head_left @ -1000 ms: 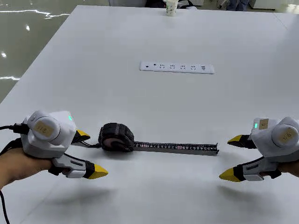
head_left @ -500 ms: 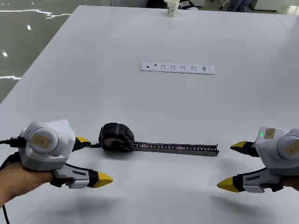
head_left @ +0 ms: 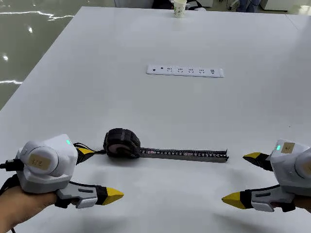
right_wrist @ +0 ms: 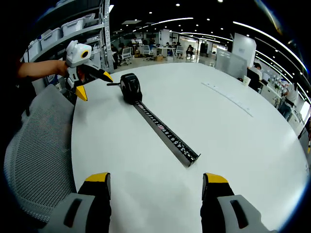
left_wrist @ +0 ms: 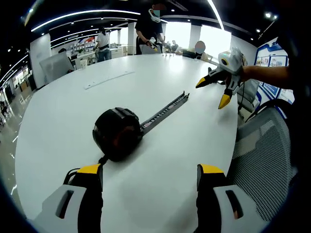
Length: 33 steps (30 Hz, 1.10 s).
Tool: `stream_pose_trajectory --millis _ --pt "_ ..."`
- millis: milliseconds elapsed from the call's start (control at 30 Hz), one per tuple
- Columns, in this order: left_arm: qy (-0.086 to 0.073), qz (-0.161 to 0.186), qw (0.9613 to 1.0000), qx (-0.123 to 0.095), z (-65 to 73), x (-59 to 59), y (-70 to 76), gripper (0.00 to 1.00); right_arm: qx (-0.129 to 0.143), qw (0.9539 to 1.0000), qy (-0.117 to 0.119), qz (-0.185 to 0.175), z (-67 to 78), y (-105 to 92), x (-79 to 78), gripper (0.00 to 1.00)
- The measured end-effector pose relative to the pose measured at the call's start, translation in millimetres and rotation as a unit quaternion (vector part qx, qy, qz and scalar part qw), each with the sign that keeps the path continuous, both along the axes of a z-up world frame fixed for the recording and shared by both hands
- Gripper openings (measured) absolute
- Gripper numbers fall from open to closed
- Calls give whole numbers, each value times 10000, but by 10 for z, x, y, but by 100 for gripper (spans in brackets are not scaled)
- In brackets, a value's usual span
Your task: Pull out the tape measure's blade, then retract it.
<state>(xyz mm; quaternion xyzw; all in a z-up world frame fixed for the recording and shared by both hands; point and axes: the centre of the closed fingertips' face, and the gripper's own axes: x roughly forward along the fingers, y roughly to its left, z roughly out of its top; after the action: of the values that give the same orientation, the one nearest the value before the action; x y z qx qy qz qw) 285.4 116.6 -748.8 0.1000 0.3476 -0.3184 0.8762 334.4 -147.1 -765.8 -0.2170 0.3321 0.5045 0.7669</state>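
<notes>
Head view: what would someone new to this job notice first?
The black tape measure lies near the front of the white table, its blade pulled out flat toward the right. An open left gripper and an open right gripper flank it, touching nothing. Farther back lies a white power strip.

I see a broad white table point(head_left: 146, 39) with a power strip point(head_left: 184, 71) lying mid-surface and a paper cup point(head_left: 179, 7) at its far edge. To the left, a glossy floor point(head_left: 19, 48) reflects the light. Strip lights point(left_wrist: 97, 11) cross a dark ceiling, and shelves point(right_wrist: 73, 26) of bins stand behind a grey mesh chair point(right_wrist: 34, 141).
</notes>
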Motion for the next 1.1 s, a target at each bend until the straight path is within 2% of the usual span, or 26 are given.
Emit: stream_pose_trajectory --millis 167,333,533,700,800,900,1100 --pt "-93 171 9998 -98 54 -12 -36 80 89 9997 -30 -207 17 -2 -16 80" --pt "-105 243 9995 -145 72 -29 -73 82 213 9992 -78 -340 62 21 -68 82" --pt "-212 450 9981 -351 102 -40 -123 85 415 9976 -161 -529 120 56 -99 85" --pt "-383 618 9966 -399 123 -68 -136 88 528 9958 -259 -701 145 79 -117 89" --pt "-520 749 9944 -534 167 -58 -138 89 658 9937 -338 -843 187 102 -122 91" --pt "-583 865 9925 -631 213 -55 -135 91 895 9901 -412 -995 253 152 -142 93" --pt "-783 1028 9891 -699 284 -57 -117 92 1108 9864 -460 -1121 329 239 -226 98"
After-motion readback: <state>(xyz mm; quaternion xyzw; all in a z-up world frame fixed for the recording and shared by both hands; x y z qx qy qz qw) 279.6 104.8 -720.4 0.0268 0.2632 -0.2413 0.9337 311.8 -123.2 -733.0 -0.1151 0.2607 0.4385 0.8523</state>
